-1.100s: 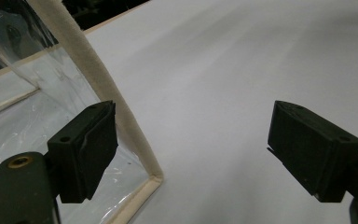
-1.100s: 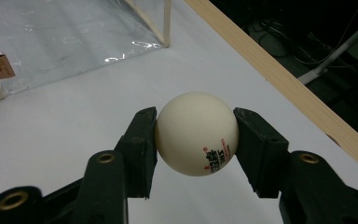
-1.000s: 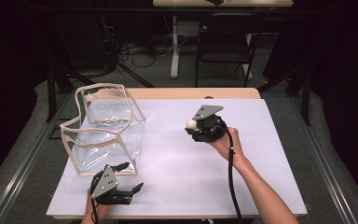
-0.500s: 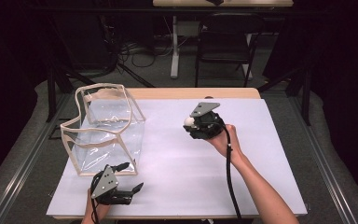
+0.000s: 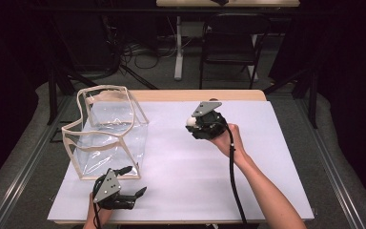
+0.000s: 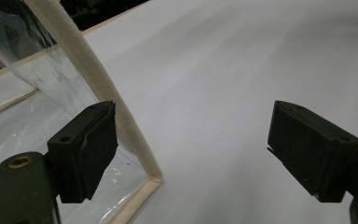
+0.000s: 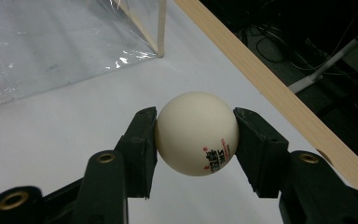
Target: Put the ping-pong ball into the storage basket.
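A white ping-pong ball (image 7: 196, 132) with small red and black print sits between the pads of my right gripper (image 7: 196, 140), which is shut on it. From above, that right gripper (image 5: 194, 123) hovers over the middle of the white table with the ball (image 5: 191, 121) at its left tip. A clear plastic bag (image 5: 107, 131) with cream trim stands open on the table's left side. My left gripper (image 5: 133, 183) rests near the front edge, just in front of the bag, jaws wide open and empty. In the left gripper view, the bag's corner seam (image 6: 102, 88) runs just beside the left pad.
The white tabletop (image 5: 267, 157) has a wooden strip (image 5: 195, 95) along its far edge. Beyond it stand a dark chair (image 5: 231, 43) and cables on the floor. A black cable (image 5: 232, 176) trails from the right gripper along the forearm.
The right gripper with the ball has shifted slightly away from the person and toward the bag. The left gripper has stayed put.
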{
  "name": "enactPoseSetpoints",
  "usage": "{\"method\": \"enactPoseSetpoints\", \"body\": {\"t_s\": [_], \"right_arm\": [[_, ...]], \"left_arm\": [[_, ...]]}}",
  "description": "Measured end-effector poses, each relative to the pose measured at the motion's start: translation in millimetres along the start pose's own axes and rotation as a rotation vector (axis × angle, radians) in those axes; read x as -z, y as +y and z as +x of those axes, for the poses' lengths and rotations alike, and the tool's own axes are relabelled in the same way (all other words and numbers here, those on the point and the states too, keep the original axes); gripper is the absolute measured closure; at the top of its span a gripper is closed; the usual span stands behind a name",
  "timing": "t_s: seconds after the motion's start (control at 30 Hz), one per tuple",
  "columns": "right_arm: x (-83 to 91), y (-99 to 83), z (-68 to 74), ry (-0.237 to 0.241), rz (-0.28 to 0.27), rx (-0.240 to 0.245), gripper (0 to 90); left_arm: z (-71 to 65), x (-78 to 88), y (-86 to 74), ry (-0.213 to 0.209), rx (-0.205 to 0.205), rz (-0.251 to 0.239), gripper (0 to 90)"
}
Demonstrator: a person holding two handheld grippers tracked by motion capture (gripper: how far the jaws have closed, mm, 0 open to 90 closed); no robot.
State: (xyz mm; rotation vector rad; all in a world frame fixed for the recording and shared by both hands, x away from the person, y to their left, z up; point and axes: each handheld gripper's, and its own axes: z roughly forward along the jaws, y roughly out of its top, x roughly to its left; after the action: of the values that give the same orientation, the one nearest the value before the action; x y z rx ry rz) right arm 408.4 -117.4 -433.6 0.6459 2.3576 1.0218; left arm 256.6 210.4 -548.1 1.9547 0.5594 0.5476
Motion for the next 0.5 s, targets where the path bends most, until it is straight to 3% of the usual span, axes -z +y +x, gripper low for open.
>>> {"method": "enactPoseSetpoints", "body": {"t_s": [0.5], "right_arm": [[-4.0,15.6,1.8,0.006,-0.010,0.021,51.0]], "left_arm": [[-0.5,-0.5,0.2,-0.006,-0.001,0.000,15.9]]}}
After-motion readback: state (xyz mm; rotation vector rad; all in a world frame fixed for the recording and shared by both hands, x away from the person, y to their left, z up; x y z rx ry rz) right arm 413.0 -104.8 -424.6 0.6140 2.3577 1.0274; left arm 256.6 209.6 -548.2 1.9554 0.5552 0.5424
